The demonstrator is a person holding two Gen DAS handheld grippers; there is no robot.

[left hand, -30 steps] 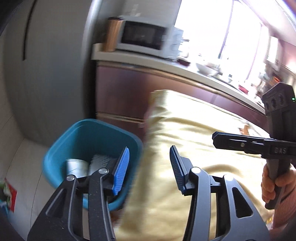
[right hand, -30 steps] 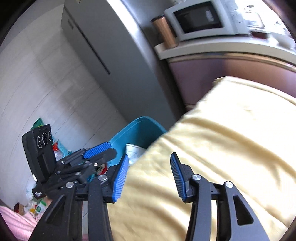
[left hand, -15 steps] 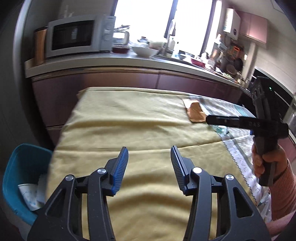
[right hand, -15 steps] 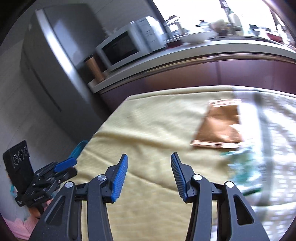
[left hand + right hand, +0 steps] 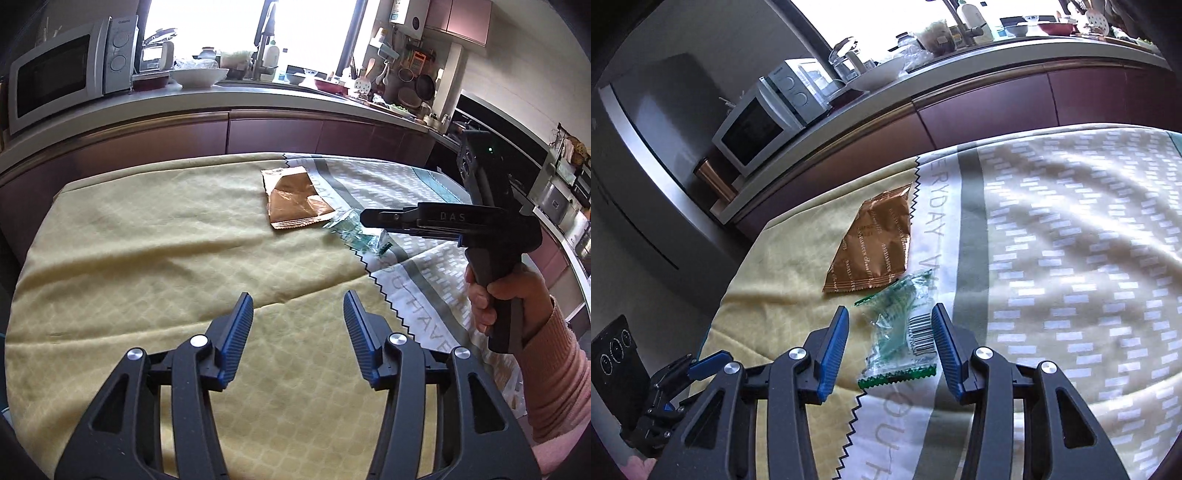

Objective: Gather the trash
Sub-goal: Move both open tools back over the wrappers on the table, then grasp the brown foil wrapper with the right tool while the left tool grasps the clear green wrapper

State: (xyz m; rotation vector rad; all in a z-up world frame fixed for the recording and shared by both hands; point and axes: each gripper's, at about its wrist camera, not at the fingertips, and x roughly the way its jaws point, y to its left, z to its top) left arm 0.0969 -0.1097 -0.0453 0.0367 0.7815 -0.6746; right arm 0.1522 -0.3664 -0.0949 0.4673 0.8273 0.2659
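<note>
Copper-brown wrapper (image 5: 873,245), one; clear green-edged wrapper (image 5: 901,332), one; two cloths.

Yellow tablecloth (image 5: 155,236) ahead of left gripper (image 5: 298,325): bare, no obstruction between parted jaws. Right gripper (image 5: 890,332) held above clear green wrapper (image 5: 905,328), wrapper seen between open jaws, contact not determinable. Brown foil packet (image 5: 875,247) lying flat just beyond wrapper. Patterned cloth (image 5: 1071,258) to right unobstructed. Counter cabinets (image 5: 258,133) bounding table's far edge.
</note>
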